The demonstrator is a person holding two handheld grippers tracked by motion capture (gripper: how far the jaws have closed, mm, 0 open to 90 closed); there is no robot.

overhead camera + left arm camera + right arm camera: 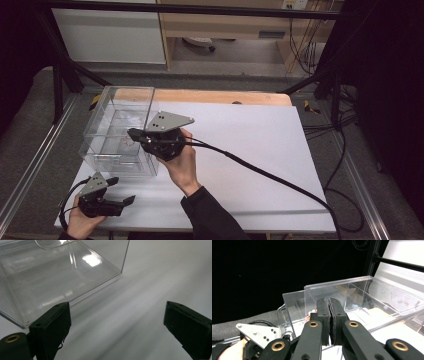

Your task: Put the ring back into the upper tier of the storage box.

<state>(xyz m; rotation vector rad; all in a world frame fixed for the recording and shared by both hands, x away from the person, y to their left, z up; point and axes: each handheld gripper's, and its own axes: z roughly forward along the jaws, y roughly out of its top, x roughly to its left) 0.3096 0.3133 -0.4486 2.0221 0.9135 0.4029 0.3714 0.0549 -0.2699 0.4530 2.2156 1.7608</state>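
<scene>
- The clear plastic box (pixel 120 131) stands on the white sheet (pixel 260 150) that covers the table, toward its far left corner; it is open at the top and looks empty, though faint marks on its floor are too small to read.
- The right gripper (pixel 134 133) is held across the box's near right edge, its tips poking over the rim into the box's upper space, with the grey plate above the hand (pixel 181 162).
- In the right gripper view, the right gripper's (pixel 329 315) two pads are pressed flat against each other with nothing visible between them; the box wall (pixel 337 293) rises just behind them.
- The left gripper (pixel 125 192) rests low on the sheet, just in front of the box's near left corner and apart from it.
- In the left gripper view its jaws stand wide apart, gripping nothing, and the box's near bottom corner (pixel 62 277) lies ahead and to the left of them.
- Judged from this, the right gripper is the nearer one to the box; the box lies directly under and beyond its tips, with its long axis running away from the person.
- Any grip on the wall would need those shut pads to part first.
</scene>
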